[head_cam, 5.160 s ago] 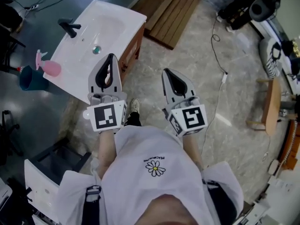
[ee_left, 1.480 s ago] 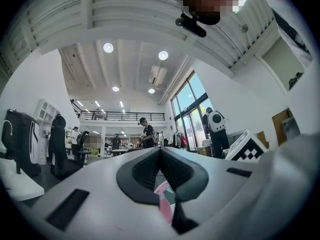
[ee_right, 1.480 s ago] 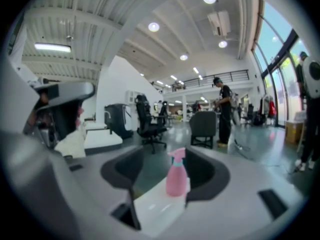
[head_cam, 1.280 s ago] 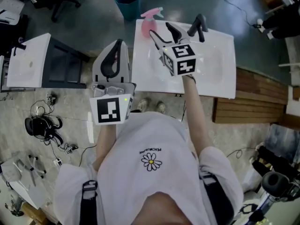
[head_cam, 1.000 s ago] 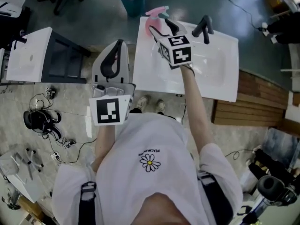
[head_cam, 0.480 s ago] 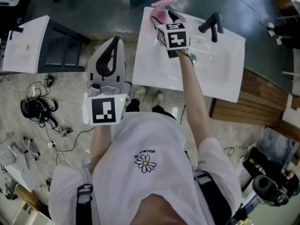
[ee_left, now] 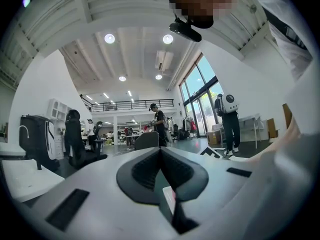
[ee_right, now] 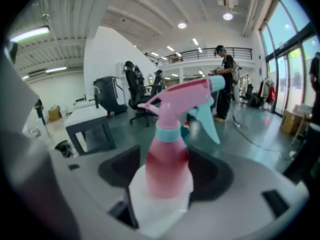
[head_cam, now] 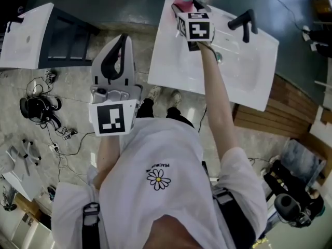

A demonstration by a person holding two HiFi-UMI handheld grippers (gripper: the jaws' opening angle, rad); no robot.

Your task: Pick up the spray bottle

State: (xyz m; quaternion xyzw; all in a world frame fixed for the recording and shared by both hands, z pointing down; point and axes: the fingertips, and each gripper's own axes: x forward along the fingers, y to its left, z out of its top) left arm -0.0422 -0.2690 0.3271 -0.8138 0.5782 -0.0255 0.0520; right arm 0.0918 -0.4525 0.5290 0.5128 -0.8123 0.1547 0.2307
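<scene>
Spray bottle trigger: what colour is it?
The trigger is light teal, on the pink spray bottle; clearest in the right gripper view.

Washbasin (head_cam: 171, 61): white, rectangular, seen from above.
Faucet (head_cam: 244, 22): black, at the basin's far edge.
Drain (head_cam: 218, 58): metal, in the bowl.
Wooden decking (head_cam: 257, 121): slatted, just right of the basin.
Second white top (head_cam: 26, 38): upper left, beside a dark frame.
Cables (head_cam: 41, 110): black, tangled on the marbled floor.
Hall beyond: a person (ee_right: 226, 81) standing near office chairs (ee_right: 135, 96).
</scene>
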